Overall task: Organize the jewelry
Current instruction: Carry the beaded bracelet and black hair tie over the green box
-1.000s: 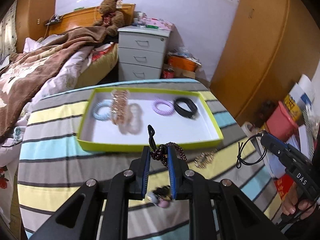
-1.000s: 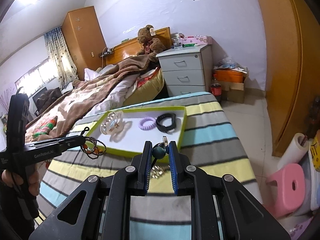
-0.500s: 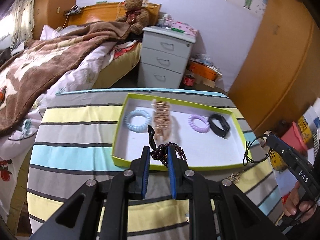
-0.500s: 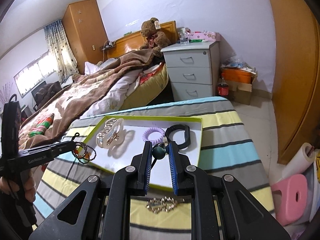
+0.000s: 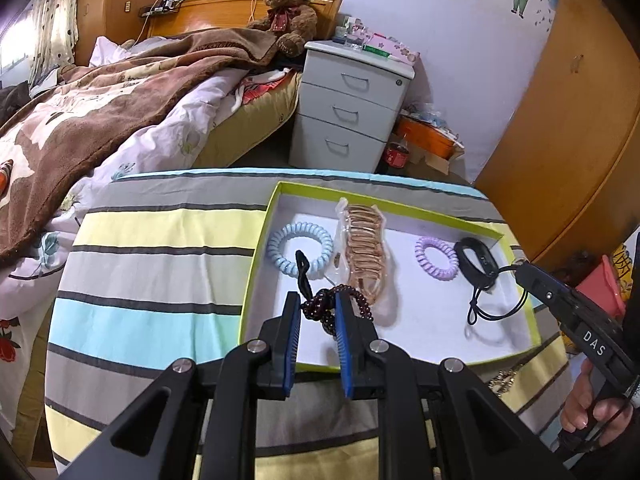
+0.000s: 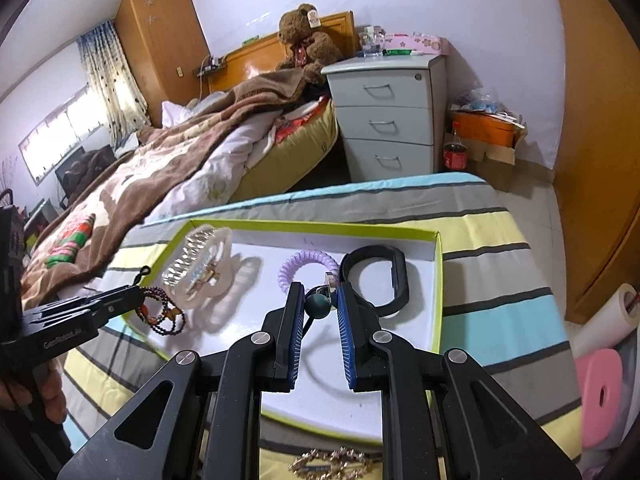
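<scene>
Both of our hand-held grippers have carried their loads in from over the striped tabletop [image 5: 152, 264] to over the green-rimmed tray [image 5: 262, 256]. The left hand-held gripper [image 5: 317, 307] pinches a dark beaded bracelet [image 5: 352, 300], whose beads and black cord tag hang just ahead of the tips, above the near-left part of the tray. The right hand-held gripper [image 6: 316, 303] pinches a corded pendant with a dark green bead [image 6: 317, 306], its black cord loop dangling under the tips toward the near-right part. We judge both pieces ready to be lowered and let go. Just beyond the left tips lie a pale blue coil hair tie [image 5: 300, 249] and a clear hair claw [image 5: 366, 254]; beyond the right tips lie a lilac coil hair tie [image 6: 306, 270] and a black band [image 6: 374, 278]. These crowd the far half, so the bare near floor is the safer landing. A gold brooch [image 6: 330, 462] remains on the tabletop, under the right hand-held gripper, outside the tray.
</scene>
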`<state>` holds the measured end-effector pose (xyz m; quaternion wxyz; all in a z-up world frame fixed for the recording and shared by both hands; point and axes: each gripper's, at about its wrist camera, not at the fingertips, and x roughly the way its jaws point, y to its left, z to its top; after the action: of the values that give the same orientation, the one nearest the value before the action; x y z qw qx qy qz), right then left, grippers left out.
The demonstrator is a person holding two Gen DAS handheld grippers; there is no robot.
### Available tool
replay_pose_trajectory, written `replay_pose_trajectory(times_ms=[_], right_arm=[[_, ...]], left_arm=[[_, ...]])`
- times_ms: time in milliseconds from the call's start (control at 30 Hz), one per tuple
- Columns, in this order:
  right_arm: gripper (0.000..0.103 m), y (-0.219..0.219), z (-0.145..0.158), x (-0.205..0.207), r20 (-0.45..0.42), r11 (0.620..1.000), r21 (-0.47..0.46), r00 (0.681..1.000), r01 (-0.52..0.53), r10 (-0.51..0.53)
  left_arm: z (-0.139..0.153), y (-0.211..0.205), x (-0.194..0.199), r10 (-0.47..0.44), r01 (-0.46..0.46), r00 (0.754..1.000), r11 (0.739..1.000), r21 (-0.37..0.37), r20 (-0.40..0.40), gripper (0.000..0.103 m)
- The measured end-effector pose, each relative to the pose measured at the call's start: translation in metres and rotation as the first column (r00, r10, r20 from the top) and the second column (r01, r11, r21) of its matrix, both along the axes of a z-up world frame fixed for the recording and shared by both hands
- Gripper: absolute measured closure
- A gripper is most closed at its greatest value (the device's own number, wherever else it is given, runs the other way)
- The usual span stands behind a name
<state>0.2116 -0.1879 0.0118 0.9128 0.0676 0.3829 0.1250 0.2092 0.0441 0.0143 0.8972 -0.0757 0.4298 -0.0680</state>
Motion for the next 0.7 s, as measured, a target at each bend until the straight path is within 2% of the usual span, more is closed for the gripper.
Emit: replay_pose_trajectory(times_ms=[300, 700], right_arm=[[0.086, 0.002, -0.021, 0.013, -0.058, 0.999, -0.05, 0.998, -0.004, 0.001], [0.085, 0.005, -0.027, 0.014, -0.071, 0.994, -0.104, 0.997, -0.018, 0.011]], left_arm=[[-0.018, 0.0, 0.007, 0.006, -0.005, 0.999, 1.0, 0.011, -0.045, 0.085], [-0.026, -0.001, 0.01, 0.005, -0.004, 0.998, 1.0, 0.007, -0.066, 0.085]])
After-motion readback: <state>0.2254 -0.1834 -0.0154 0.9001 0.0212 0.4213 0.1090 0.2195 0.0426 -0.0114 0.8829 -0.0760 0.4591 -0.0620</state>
